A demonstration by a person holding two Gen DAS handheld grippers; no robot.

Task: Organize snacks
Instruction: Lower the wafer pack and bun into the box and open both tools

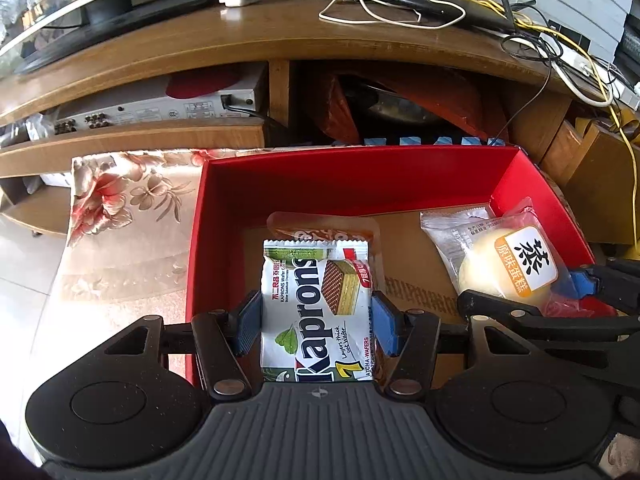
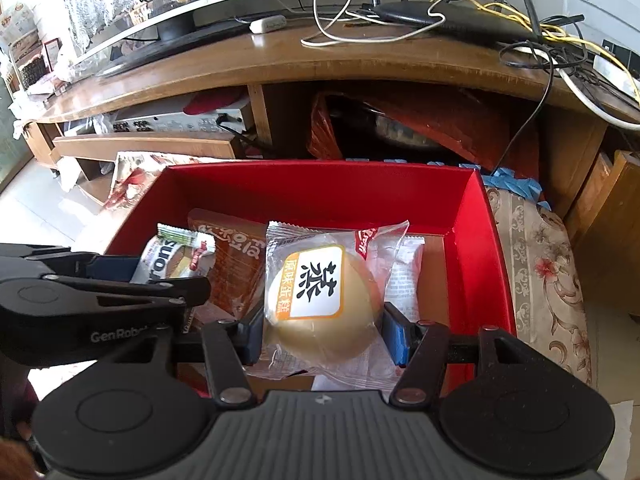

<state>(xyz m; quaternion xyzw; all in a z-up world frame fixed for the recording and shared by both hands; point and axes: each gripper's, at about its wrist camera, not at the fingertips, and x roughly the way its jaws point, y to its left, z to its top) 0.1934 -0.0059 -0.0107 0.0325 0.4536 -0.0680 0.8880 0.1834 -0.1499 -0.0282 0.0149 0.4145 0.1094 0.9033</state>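
A red box [image 1: 224, 240] with a brown cardboard floor sits open on a flowered cloth [image 1: 120, 208], in front of a wooden TV stand [image 1: 280, 32]. Both grippers reach into it side by side.

Inside the box, an orange packet [image 1: 320, 230] lies flat on the floor, just beyond the left fingertips and partly under the wafer pack [image 1: 316, 308]. In the right wrist view the same orange packet [image 2: 236, 256] lies to the left of the right fingers, and a clear wrapper [image 2: 404, 272] with small print lies behind and right of the cake [image 2: 320, 300].

The left gripper [image 1: 318, 320] holds the white Kaprons wafer pack upright between its blue pads [image 1: 250, 320]; each pad presses a side edge of the pack, so the fingers stand at a narrow-to-middling gap set by the pack's width. The pack's top reaches past the fingertips, over the orange packet.

The right gripper [image 2: 326, 330] clamps the round steamed cake in its clear bag, one blue pad [image 2: 396, 336] on each side of the bun; the gap is narrow, filled by the cake. Whether the cake touches the floor of the box cannot be told.

From the left wrist view the cake [image 1: 508, 268] shows to the right of the left fingers, near the box's right wall, with the right gripper's blue pad [image 1: 580, 282] against it.
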